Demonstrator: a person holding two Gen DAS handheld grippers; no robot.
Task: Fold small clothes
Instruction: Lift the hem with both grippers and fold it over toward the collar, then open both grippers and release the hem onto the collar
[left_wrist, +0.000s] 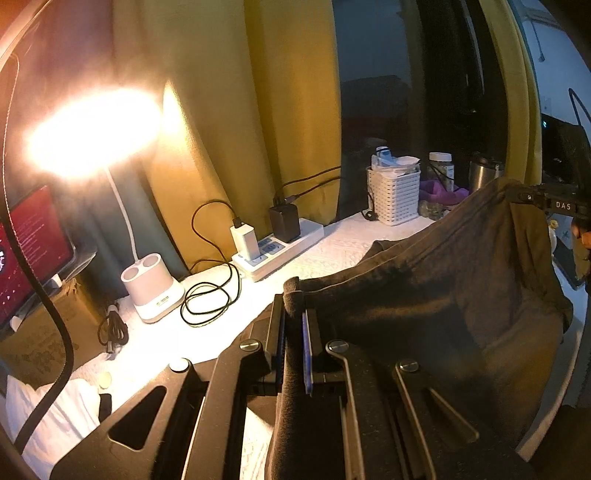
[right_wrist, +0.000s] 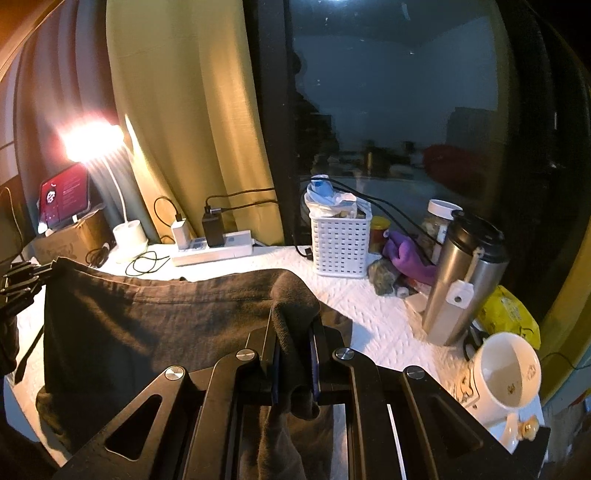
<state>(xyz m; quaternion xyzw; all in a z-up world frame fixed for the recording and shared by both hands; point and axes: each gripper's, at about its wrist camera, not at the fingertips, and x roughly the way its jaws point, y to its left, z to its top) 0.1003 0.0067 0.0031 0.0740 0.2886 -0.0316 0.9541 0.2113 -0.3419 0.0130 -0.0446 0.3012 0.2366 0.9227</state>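
A dark grey garment (left_wrist: 443, 295) hangs stretched between my two grippers above the white table cover (left_wrist: 332, 243). My left gripper (left_wrist: 294, 302) is shut on one top corner of the cloth, which bunches up between its pads. At the right edge of the left wrist view my right gripper (left_wrist: 532, 197) holds the other corner. In the right wrist view the garment (right_wrist: 147, 325) spreads leftward from my right gripper (right_wrist: 294, 325), which is shut on a thick fold of it. My left gripper (right_wrist: 26, 277) shows at the far left edge, holding the opposite corner.
A lit desk lamp (left_wrist: 153, 291), a coiled black cable (left_wrist: 210, 299) and a power strip (left_wrist: 280, 247) with chargers line the back. A white basket (right_wrist: 340, 243), a steel flask (right_wrist: 461, 280), a white mug (right_wrist: 506, 373) and a yellow packet (right_wrist: 509, 314) crowd the right. A tablet (left_wrist: 29, 251) stands at left.
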